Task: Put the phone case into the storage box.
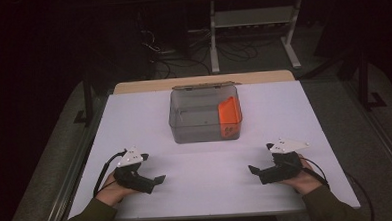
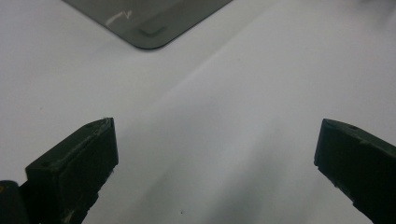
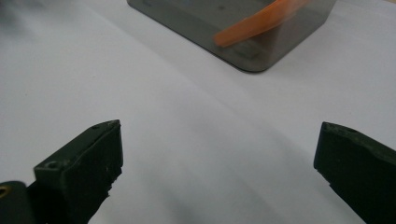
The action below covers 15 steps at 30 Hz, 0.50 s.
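Meanwhile, the left gripper (image 1: pixel 159 180) and right gripper (image 1: pixel 252 169) rested on the white table (image 1: pixel 207 190), jaws spread wide and empty, near the grey bin (image 1: pixel 197 121) holding an orange piece (image 1: pixel 229 114).

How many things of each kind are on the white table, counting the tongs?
Clear grey box: 1
Orange piece leaning inside the box: 1
Tongs: 2, left tongs and right tongs, both open and empty
Total: 4

The grey box (image 2: pixel 154 23) is cut off by the top edge in the left gripper view, only one corner being seen. In the right gripper view, the orange piece (image 3: pixel 254 23) inside it is blurred and its upper end is cropped.
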### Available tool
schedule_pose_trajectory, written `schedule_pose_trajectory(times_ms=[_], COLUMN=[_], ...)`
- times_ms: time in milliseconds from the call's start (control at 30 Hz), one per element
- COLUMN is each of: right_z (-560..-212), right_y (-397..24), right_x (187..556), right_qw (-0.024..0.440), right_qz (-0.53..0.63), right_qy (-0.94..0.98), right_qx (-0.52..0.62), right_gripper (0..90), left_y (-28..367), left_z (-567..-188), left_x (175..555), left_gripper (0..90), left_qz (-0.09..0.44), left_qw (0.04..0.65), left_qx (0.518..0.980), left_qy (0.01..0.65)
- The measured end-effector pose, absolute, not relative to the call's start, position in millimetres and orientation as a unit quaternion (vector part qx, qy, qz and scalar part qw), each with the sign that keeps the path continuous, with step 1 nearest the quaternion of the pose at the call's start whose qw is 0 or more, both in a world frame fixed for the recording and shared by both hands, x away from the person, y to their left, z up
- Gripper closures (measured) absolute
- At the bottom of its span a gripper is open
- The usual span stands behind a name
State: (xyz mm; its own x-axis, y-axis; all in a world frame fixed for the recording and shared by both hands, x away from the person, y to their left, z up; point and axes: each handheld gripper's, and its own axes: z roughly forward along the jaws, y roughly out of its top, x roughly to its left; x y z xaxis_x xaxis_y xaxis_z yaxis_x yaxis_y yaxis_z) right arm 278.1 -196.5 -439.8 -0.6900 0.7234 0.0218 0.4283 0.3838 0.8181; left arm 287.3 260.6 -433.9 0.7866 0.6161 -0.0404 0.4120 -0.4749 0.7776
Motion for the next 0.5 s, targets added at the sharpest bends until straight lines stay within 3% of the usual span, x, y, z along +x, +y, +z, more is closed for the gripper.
schedule_pose_trajectory(times_ms=[500], right_z=[-445.9], right_y=[-195.3], right_x=[273.0], right_qw=[0.173], right_qz=[0.414], right_qy=[0.821], right_qx=[0.352], right_gripper=[1.0], left_y=[258.4], left_z=[-438.0], left_x=[289.2], left_gripper=[0.0], left_qz=[0.121], left_qw=[0.400], left_qx=[0.858], left_qy=[0.298])
